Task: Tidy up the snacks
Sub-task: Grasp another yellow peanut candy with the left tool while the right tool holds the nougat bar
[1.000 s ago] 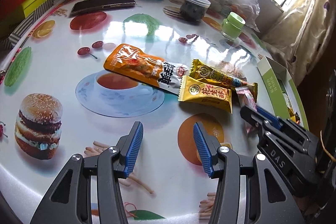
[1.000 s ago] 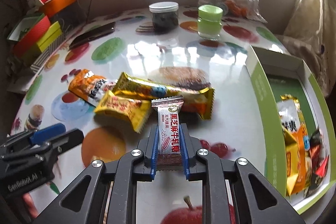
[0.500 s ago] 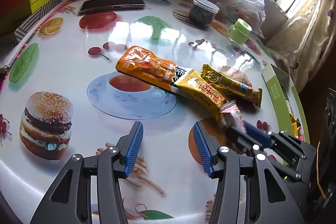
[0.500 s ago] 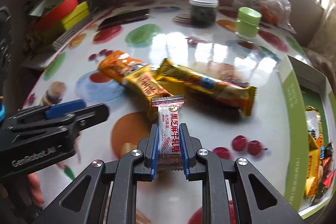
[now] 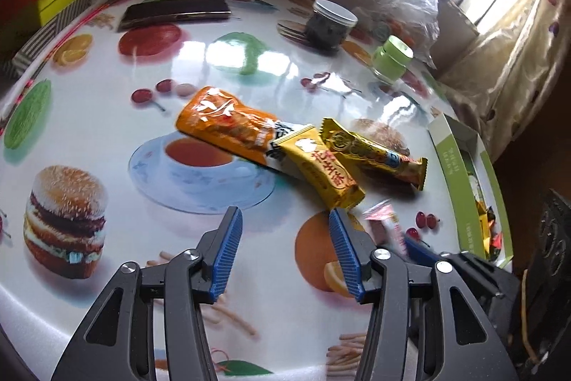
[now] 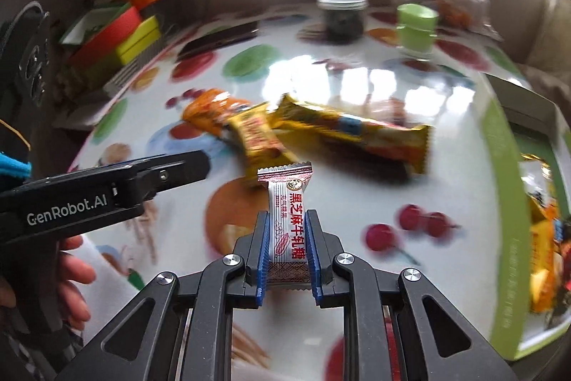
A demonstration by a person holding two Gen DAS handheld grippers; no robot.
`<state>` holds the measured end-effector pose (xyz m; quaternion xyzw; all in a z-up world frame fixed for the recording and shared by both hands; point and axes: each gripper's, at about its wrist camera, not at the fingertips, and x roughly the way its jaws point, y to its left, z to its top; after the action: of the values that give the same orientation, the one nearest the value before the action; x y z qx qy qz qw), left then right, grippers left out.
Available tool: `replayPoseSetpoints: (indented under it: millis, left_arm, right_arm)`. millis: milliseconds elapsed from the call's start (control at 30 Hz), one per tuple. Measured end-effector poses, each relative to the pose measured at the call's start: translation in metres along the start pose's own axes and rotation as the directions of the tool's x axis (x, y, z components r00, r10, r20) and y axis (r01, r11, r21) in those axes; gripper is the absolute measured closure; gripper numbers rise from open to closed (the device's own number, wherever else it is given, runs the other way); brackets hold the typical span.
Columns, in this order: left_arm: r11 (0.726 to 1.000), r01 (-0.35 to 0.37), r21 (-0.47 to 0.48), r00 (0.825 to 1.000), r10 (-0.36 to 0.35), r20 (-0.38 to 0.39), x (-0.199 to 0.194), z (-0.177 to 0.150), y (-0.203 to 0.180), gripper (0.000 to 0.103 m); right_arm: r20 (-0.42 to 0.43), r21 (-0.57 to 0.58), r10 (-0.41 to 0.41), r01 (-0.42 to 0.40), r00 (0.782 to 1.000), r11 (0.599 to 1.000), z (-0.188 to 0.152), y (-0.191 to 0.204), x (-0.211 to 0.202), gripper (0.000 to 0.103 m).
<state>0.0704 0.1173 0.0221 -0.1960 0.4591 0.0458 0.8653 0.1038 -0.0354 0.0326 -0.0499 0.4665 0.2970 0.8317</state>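
The left claw (image 5: 283,250) points down, jaws opening and empty, while the right claw (image 6: 286,254) stays clamped shut on a candy (image 6: 287,224).

A round table (image 5: 107,116) with a glossy food-print cover carries three overlapping snack packets (image 5: 314,163), a dark phone (image 5: 175,11), a dark-filled jar (image 5: 330,25), a green jar (image 5: 390,58), a plastic bag (image 5: 410,6) and a green-and-white box (image 5: 460,174) at its edge.

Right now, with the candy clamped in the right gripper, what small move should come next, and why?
Probably carry the white candy, pinched in the right gripper, rightward over the green box and release it. The box already holds snacks, while three packets remain on the table.
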Motion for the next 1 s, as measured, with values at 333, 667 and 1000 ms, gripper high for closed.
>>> replayPoseSetpoints:
  millis: [333,667,1000]
  left_arm:
    - [0.998,-0.055,-0.001,0.998,0.055,-0.014,0.017,0.018,-0.025,0.047]
    - [0.991,-0.129,0.028,0.991,0.13,-0.023,0.041,0.027,-0.048,0.047]
    - [0.984,-0.171,0.039,0.985,0.172,-0.028,0.044,0.022,-0.047,0.047]
  right_arm:
    - [0.021,0.096,-0.04,0.037,0.999,0.995,-0.012,-0.036,-0.017,0.085]
    - [0.027,0.135,-0.023,0.019,0.999,0.991,-0.018,-0.052,-0.02,0.085]
    - [0.025,0.146,-0.01,0.006,1.0,0.989,-0.019,-0.056,-0.019,0.085]
